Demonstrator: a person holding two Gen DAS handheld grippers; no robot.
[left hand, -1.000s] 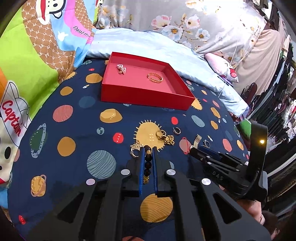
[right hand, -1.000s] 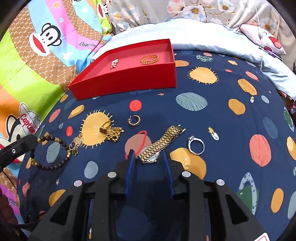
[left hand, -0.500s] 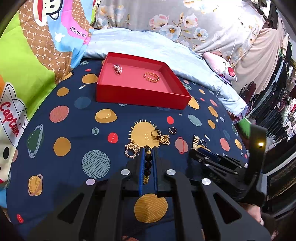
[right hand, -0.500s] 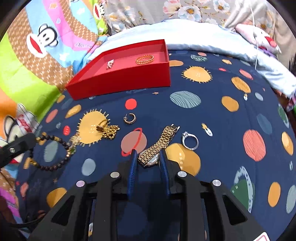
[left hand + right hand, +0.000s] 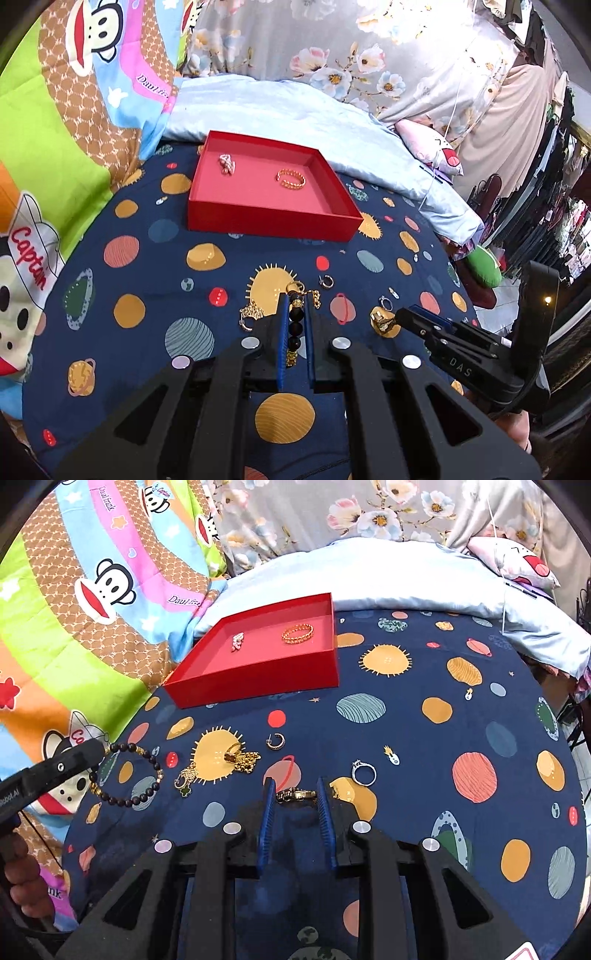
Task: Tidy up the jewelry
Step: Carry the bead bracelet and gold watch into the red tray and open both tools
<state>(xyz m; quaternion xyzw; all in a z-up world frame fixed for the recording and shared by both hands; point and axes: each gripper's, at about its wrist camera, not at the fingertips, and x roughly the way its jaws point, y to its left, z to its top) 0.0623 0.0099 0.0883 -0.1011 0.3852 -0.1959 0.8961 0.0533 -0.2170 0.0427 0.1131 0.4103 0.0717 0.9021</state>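
Nearby, 2 loose rings (image 5: 364, 773) beside gold chain (image 5: 245, 758).

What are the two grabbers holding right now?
Left gripper: shut on the bead bracelet.
Right gripper: shut on the gold watch.

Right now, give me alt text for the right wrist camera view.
The right gripper grips a gold watch over a planet-print bedspread. At left, the left gripper holds a dark beaded bracelet. Behind sits a red tray holding a gold ring.
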